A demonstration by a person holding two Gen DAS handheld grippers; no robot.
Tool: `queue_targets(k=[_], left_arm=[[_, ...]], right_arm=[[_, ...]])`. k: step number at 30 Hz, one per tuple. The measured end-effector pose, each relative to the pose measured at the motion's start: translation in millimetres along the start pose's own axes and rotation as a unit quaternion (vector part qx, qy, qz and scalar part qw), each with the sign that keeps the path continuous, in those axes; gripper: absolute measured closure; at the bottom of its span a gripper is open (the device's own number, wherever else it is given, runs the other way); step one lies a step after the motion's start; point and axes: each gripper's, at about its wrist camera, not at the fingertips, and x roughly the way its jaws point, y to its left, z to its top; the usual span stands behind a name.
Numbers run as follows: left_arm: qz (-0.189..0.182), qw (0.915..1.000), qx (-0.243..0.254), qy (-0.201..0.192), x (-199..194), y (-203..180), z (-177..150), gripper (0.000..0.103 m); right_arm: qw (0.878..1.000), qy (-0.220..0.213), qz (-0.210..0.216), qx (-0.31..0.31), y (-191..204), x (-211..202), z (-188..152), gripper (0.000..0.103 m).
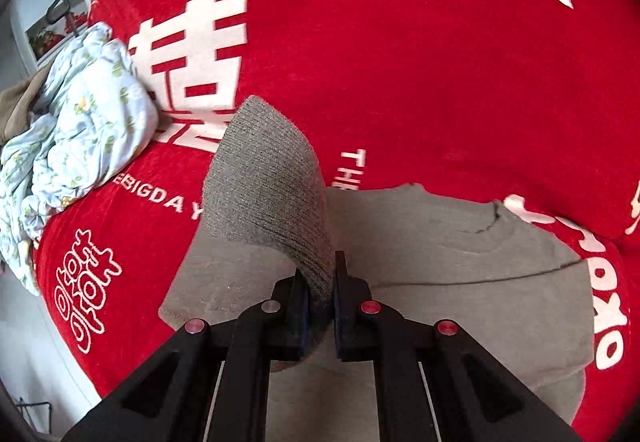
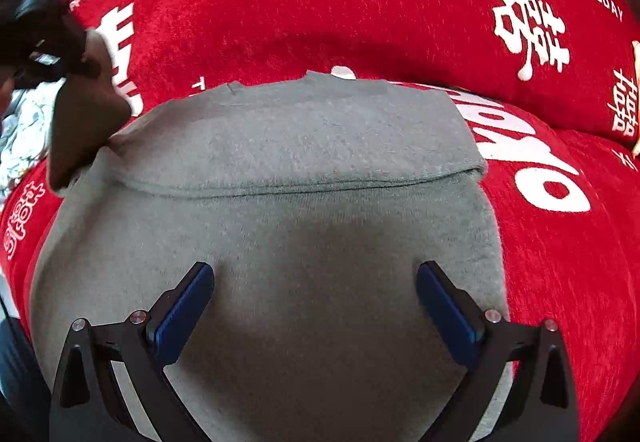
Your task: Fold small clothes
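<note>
From my left wrist camera I see the left gripper (image 1: 320,298) clamped tight on the ribbed cuff of a grey knitted sleeve (image 1: 268,178), which arches up from the pads and hangs over the grey knitted sweater (image 1: 460,282) spread flat on the red plush blanket with white printed characters (image 1: 400,62). This view alone shows me the sweater's round neckline and a crumpled pale blue floral cloth (image 1: 80,130) heaped at the blanket's left edge, with a brown fabric just behind it.

My right wrist camera gives what the left cannot: the right gripper (image 2: 316,306) with its blue pads spread wide, nothing between them, hovering over the sweater's lower body. Here I see a horizontal fold line across the sweater, the upper part laid over the lower. At far left the left gripper appears blurred and dark, with the lifted sleeve dangling beside the sweater's edge.
</note>
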Motion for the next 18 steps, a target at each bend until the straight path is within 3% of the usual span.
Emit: queue_targets(k=[7,18], left_arm=[[-0.008,0.9997,0.023,0.001,-9.1,-42.2,-7.7,0.093],[-0.02,0.9972,0.071,-0.011,-27.0,-100.5,-17.9,0.093]], right_arm=[[1.0,-0.008,-0.003,-0.017,2.6,2.7,-4.9,0.001],[0.999,-0.02,0.034,0.002,-10.6,-8.0,-9.2,0.001]])
